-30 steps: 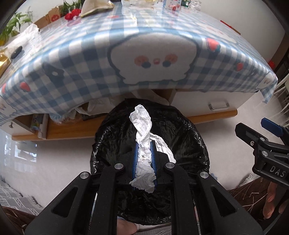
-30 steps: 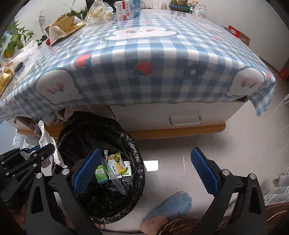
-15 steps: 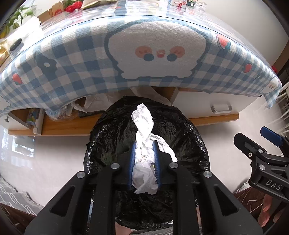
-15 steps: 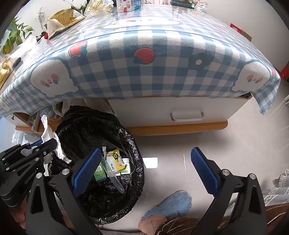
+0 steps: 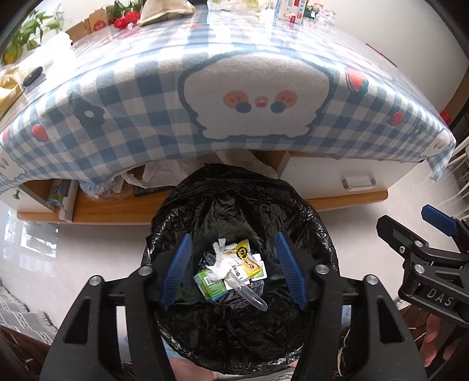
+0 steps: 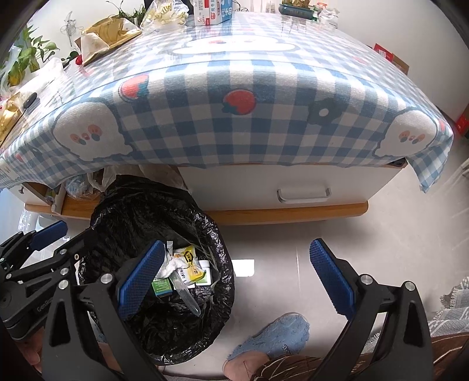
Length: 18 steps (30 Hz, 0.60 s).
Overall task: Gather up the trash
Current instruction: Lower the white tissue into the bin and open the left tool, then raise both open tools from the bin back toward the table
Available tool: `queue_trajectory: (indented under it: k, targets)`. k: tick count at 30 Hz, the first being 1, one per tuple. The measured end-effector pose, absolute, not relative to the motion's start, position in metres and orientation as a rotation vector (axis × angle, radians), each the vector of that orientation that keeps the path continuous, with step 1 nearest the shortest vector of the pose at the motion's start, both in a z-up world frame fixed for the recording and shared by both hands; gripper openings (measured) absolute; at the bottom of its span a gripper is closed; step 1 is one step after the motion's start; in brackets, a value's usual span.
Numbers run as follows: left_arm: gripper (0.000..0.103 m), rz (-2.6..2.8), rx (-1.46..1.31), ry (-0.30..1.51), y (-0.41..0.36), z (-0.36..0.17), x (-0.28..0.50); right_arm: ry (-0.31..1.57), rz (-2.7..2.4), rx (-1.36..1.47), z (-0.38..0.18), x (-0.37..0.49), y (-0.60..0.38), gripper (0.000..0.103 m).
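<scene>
A bin lined with a black bag (image 5: 307, 214) stands on the floor in front of the table. My left gripper (image 5: 233, 266) is open and empty right above its mouth. A crumpled white tissue (image 5: 219, 262) lies inside on a green box (image 5: 212, 284), a yellow packet (image 5: 246, 255) and a clear plastic tube (image 5: 249, 296). In the right wrist view the bin (image 6: 140, 211) is at lower left with the tissue (image 6: 170, 265) inside. My right gripper (image 6: 234, 278) is open and empty over the floor, right of the bin. The left gripper (image 6: 44, 246) shows at far left.
The table with a blue checked cloth (image 6: 263, 117) overhangs the bin; cartons (image 6: 212, 11), a gold bag (image 6: 108, 32) and plants stand at its far side. A white drawer with a handle (image 6: 303, 195) is under it. A foot in a blue slipper (image 6: 272, 337) is by the bin.
My left gripper opened and let go of the white tissue, which dropped into the bin onto the other trash. The right gripper stayed open and nearly still.
</scene>
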<state>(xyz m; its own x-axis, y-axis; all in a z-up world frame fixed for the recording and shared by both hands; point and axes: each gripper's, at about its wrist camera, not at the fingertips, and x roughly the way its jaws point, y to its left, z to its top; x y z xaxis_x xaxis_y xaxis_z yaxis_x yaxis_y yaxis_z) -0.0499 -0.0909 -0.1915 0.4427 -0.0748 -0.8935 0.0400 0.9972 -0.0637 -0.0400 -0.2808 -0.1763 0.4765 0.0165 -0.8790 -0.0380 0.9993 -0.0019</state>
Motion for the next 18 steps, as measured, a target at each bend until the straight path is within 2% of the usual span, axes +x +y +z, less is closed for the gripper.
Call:
queue_trajectory:
  k: [4,18]
  targets:
    - [0.078,-0.056,-0.049,1.081,-0.086,-0.181,-0.052,1.055,0.038,-0.021,-0.170,-0.039,-0.280,0.095]
    - [0.097,-0.022,-0.076,0.964,-0.068,-0.127,-0.065,0.958,0.053,-0.013,-0.124,-0.050,-0.274,0.095]
